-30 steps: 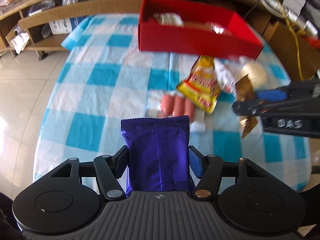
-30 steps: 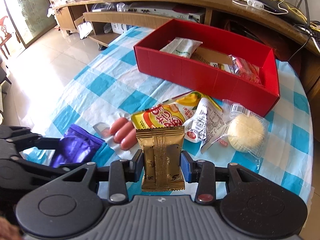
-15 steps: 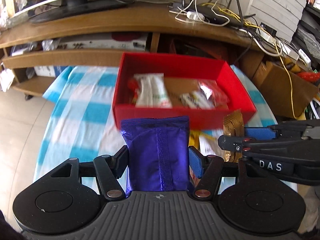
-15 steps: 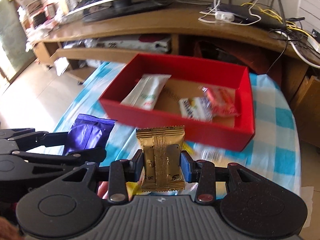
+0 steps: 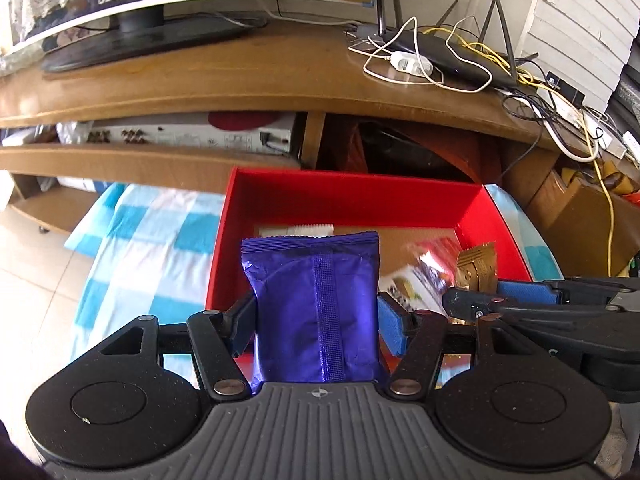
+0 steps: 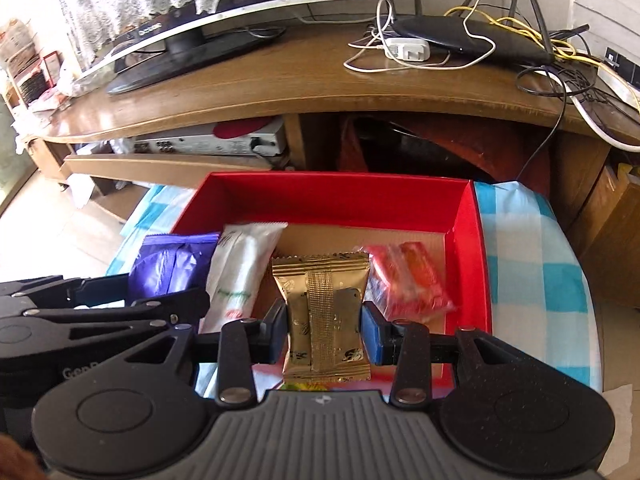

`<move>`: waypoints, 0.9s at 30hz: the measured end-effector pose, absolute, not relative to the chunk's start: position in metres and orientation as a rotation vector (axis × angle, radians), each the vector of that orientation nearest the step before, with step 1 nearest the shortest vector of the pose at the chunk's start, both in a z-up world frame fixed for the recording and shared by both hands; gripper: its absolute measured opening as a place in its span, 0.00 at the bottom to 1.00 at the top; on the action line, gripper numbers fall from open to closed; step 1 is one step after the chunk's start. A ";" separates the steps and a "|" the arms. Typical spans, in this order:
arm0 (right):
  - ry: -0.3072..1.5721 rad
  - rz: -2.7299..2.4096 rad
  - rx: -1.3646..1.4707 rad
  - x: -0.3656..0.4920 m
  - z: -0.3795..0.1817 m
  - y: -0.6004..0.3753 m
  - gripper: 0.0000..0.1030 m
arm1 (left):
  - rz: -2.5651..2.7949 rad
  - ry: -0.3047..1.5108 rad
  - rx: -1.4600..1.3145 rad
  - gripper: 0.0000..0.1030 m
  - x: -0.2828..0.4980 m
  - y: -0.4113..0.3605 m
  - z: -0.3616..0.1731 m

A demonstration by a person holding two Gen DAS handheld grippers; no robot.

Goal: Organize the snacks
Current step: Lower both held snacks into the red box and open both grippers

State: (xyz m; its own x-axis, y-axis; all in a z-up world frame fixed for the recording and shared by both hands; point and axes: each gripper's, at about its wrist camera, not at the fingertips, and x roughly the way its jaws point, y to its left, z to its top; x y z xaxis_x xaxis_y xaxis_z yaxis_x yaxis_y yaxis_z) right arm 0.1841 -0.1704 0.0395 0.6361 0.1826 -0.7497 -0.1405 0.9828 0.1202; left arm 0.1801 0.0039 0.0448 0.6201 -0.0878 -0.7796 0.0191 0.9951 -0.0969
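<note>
Over the open red cardboard box (image 6: 466, 216) on the checked worktop (image 6: 532, 264), our left gripper (image 5: 316, 316) clamps a glossy purple foil snack packet (image 5: 316, 304) between its fingers (image 5: 390, 328). Our right gripper (image 6: 325, 328) pinches a crinkled gold foil sachet (image 6: 324, 312), with a white wrapper (image 6: 244, 268) left of its fingers and a red packet (image 6: 408, 284) right of them.

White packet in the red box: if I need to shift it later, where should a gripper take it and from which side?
Judging from the right wrist view, the white packet lies flat and long in the red box, left of the gold packet. Grip across its narrow width near the middle, coming from above; its long edges look free, the crimped ends thin.
</note>
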 end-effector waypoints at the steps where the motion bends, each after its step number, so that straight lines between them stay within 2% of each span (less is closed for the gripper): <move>1: 0.862 0.180 0.056 0.189 0.038 -0.172 0.50 | -0.062 0.900 -0.080 0.66 0.185 0.003 0.044; 19: 0.890 0.167 0.057 0.234 0.004 -0.172 0.50 | -0.024 0.959 -0.089 0.67 0.223 0.006 0.009; 27: 0.869 0.168 0.055 0.233 0.010 -0.173 0.51 | -0.013 0.949 -0.096 0.72 0.222 0.007 0.012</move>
State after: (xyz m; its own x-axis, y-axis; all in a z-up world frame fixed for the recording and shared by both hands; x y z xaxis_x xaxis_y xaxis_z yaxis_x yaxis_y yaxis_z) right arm 0.2333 -0.1727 0.0095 0.6330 0.1687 -0.7555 -0.1242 0.9855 0.1159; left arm 0.2220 0.0070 0.0119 0.5827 -0.0533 -0.8110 -0.0310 0.9957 -0.0877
